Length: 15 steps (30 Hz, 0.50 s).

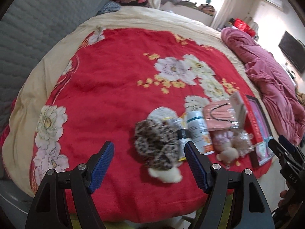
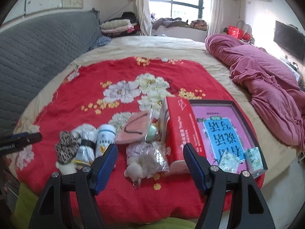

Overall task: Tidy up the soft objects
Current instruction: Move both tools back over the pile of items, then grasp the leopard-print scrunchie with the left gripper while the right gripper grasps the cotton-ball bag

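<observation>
Both your left tool and right tool gape wide, holding nothing, so you seem to be choosing a first pick: the leopard scrunchie left of the white bottle, while the tray beyond holds a book and two packets.

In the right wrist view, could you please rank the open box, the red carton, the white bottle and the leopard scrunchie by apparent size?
1. Open box
2. Red carton
3 and 4. White bottle and leopard scrunchie: they look about alike, so I would not rank them.
</observation>
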{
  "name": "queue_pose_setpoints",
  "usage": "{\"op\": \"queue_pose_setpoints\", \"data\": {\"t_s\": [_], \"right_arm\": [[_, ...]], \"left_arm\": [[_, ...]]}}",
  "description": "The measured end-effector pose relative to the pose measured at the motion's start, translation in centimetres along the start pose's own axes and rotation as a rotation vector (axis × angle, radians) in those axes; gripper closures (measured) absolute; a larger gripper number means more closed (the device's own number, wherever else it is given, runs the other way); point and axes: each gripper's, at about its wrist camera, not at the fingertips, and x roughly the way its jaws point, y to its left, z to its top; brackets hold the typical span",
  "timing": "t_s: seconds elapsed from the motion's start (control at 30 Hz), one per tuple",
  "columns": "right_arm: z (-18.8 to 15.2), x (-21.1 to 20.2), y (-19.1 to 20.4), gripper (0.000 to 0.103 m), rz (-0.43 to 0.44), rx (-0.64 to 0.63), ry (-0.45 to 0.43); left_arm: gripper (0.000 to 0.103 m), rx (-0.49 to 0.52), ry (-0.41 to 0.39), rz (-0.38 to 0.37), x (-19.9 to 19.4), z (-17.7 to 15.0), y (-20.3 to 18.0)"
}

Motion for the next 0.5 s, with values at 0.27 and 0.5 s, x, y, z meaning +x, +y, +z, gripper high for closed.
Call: {"op": "queue_pose_setpoints", "data": {"t_s": [0.27,0.5], "right_arm": [[-1.8,3.6,0.9,0.032,-0.005,-0.032,0.068],[-2.5,5.8,0.1,0.032,-0.05,-0.042,0.111]], "left_arm": [[0.026,-0.03,0.086,-0.008,3.8,-1.2,1.3],[0.026,0.002,0.134,-0.029,7.7,-0.4,-0.9]]}}
